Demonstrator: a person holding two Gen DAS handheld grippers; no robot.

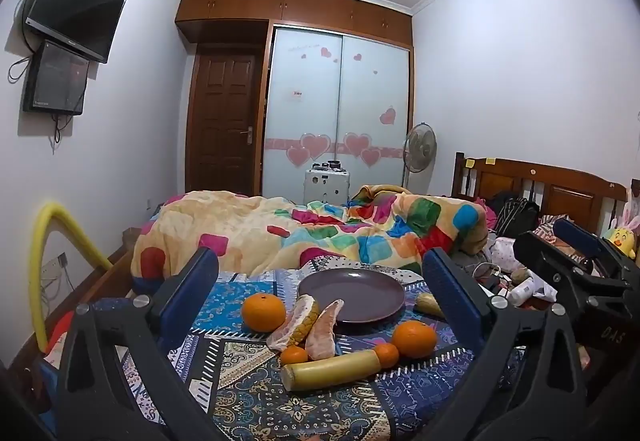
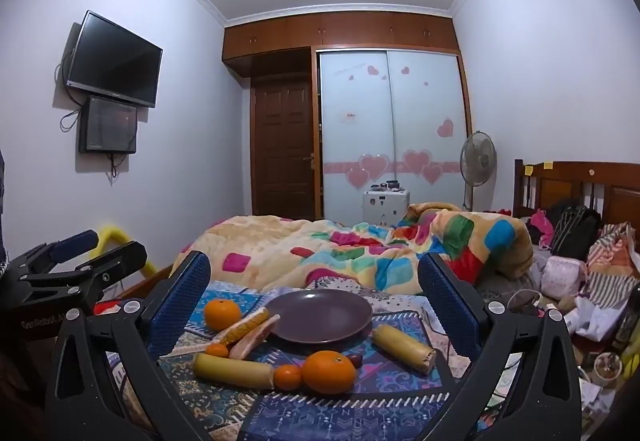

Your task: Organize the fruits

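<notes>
Left gripper and right gripper: jaws wide apart, holding nothing. Empty purple plate lies mid-cloth; oranges flank its near rim.

Two low, near-level wrist views side by side, both close behind the fruit-ringed plate.

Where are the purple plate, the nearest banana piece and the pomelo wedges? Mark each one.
purple plate [image 1: 352, 295]: left wrist view, bare centre of the dish.
nearest banana piece [image 1: 332, 371]: left wrist view, middle of its peel.
pomelo wedges [image 1: 326, 329]: left wrist view, flesh of the right-hand wedge.
</notes>
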